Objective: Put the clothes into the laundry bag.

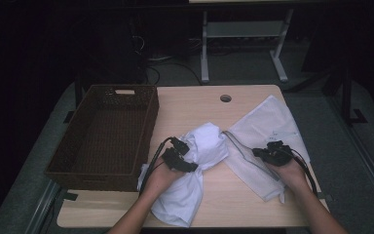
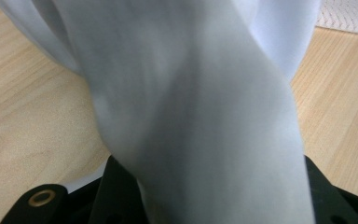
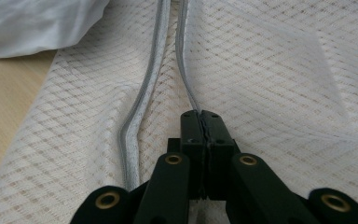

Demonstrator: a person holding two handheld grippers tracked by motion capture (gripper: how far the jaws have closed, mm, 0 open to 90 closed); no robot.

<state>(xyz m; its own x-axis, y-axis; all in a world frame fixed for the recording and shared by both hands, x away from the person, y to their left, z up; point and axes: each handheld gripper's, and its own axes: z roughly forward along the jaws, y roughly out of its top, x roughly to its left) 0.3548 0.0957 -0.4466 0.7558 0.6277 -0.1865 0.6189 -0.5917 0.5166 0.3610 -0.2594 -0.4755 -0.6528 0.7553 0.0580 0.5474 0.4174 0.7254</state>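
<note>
dim room, grey floor [image 1: 233, 68], white desk frame [image 1: 243, 34] behind wooden table [image 1: 185, 105].

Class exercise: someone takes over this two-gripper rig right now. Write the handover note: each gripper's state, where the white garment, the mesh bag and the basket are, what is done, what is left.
Left gripper: shut on the bunched white garment at mid-table.
Right gripper: jaws shut on one grey zipper edge of the mesh bag, which lies flat at the right; the opening is slightly parted.
Wicker basket: at the left, nothing in it.
Done: both grips taken.
Left, probably: open the bag wider, feed the garment in, close it.
</note>
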